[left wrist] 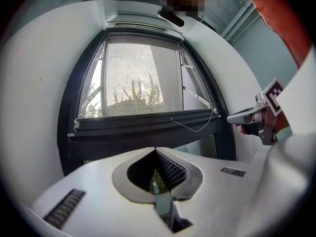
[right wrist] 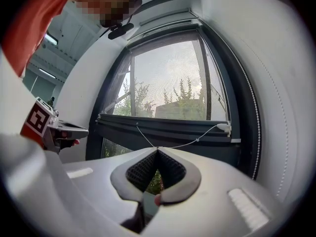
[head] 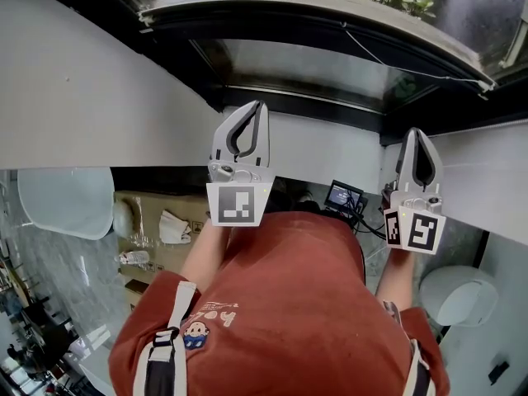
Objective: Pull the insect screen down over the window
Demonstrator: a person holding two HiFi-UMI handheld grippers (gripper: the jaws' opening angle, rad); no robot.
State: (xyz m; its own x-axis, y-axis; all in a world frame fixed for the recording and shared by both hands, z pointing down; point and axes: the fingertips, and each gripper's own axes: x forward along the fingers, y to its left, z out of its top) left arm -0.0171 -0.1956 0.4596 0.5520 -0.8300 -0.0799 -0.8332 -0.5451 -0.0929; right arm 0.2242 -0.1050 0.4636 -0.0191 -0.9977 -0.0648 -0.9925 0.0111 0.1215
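Mesh insect screen (left wrist: 133,68): ahead of both grippers and above their tips. It covers the upper part of the window (left wrist: 66,132), with bare glass showing below it.
Pull bar (left wrist: 143,122): dark, along the screen's lower edge, just above the left gripper's tips in that gripper's view and apart from them.
Cord (right wrist: 192,141): white and slack, hanging from the bar. Its lowest loop dips to the right gripper's tips; contact cannot be told.
Left gripper (head: 257,107): jaws pressed together with nothing between them, pointed at the window.
Right gripper (head: 417,133): jaws together and empty, level with the left gripper, well apart.
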